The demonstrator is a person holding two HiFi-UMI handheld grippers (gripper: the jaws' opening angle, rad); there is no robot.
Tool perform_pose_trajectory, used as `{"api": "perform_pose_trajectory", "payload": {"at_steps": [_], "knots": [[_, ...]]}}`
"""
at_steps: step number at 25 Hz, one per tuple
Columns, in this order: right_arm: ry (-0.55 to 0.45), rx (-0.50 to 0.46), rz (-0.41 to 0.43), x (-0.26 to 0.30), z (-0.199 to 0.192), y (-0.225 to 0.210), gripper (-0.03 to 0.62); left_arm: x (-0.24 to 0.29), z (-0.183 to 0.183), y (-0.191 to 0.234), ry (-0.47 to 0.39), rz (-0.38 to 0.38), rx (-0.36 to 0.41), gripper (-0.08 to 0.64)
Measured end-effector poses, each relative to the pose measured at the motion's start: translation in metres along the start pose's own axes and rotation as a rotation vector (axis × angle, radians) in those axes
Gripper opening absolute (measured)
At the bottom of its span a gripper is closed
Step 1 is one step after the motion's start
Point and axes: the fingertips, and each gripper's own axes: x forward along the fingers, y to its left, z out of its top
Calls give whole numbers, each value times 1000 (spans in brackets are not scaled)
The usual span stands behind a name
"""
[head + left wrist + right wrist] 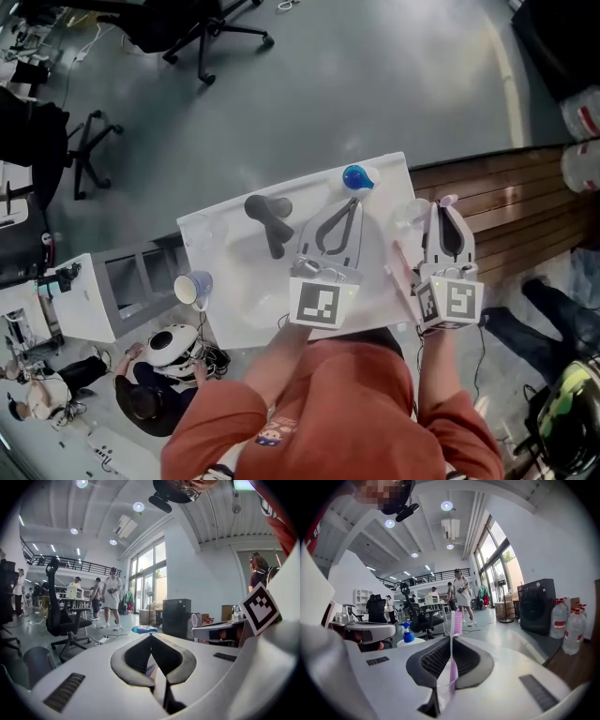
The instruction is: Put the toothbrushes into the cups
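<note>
Toothbrushes are both sitting in the grippers, over the near right part of the tabletop (pixel 239 314). The left gripper (pixel 150 636) is holding its jaws together on a thin white strip with a small coloured print. This strip is judged to be the handle of a white toothbrush (pixel 150 666), although its head is not showing. The right gripper (pixel 452 638) is clamping the pink toothbrush (pixel 457 620) along the handle, and the bristled head is projecting past the jaw tips.

Handling judgement: each brush is light, stiff and slim, with a smooth plastic handle that is liable to pivot or slip in the pads. A hold on the middle of the handle, which leaves the lower end free to enter a cup, is looking safest.

Beyond the right jaw tips, a faint clear cup (pixel 410 214) is standing near the right edge. It is probably light and easy to tip. A dark grey handheld device (pixel 269 220) is lying toward the far left of the tabletop. A blue-topped spray bottle (pixel 357 176) is standing at the far edge, just past the left jaw tips.
</note>
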Motion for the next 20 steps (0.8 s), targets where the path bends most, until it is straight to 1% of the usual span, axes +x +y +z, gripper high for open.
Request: {"api": "perform_pose_trajectory", "payload": {"at_steps": [4,10,13,17,20], "knots": [[29,-21,-3,5,-10,0,21,7,-6,0,8,-3,-22,18],[57,-31,-2,8,-21,0,23,11,-12,-1,16,-11,-18,18],[74,-38,4,11,-22,2,25,11,-14,-2,24,-8,-32,18],[85,-69,8,12,-22,5,26,10,-12,-4,27,-15,-17,18],[92,-72,1,14,-19,8,33,7,-11,-3,21,-14,-10,18]]}}
